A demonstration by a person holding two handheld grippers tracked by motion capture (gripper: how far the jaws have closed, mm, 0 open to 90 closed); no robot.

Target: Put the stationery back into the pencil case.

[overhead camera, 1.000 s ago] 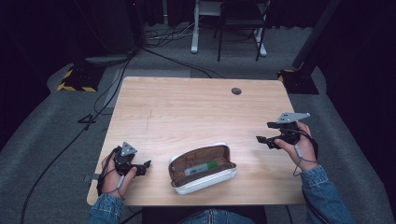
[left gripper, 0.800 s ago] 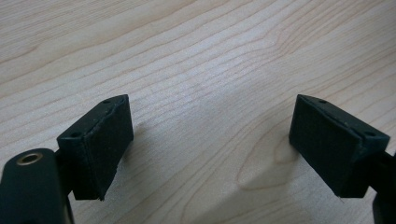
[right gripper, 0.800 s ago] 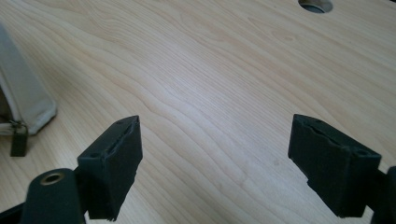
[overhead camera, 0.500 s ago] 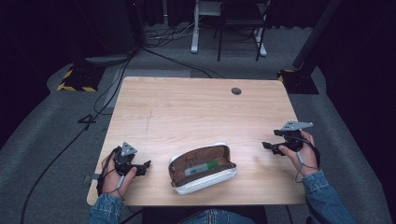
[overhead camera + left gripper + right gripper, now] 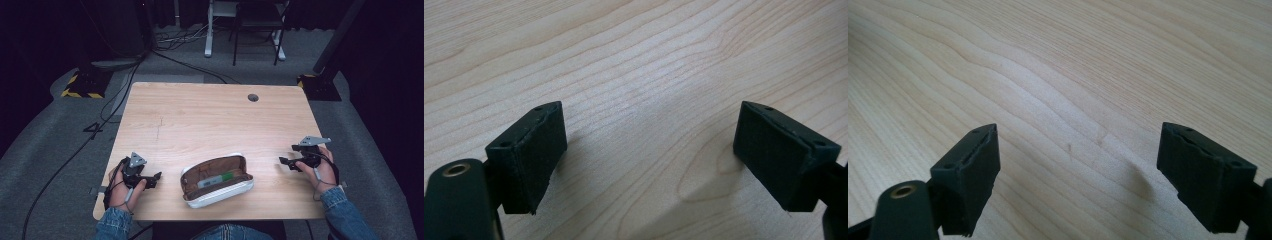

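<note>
An open pencil case (image 5: 217,180), white outside and brown inside, lies near the table's front edge with a green-and-white pen in it. My left gripper (image 5: 155,178) rests on the table to the case's left, open, pointing toward the case. My right gripper (image 5: 283,162) sits low over the table to the case's right, open, pointing left. In the left gripper view the black pads (image 5: 531,150) stand wide apart over bare wood with nothing between them. The right gripper view shows its pads (image 5: 970,172) just as wide, close above the wood grain.
The wooden table (image 5: 215,120) has a round cable hole (image 5: 253,97) near its far edge. Beyond the table are a chair and desk legs (image 5: 245,30), cables on the grey floor (image 5: 125,85) and a yellow-black striped base (image 5: 80,85).
My right gripper has come down and slightly toward the front edge, settling close to the table. The left gripper and the pencil case have stayed put.
</note>
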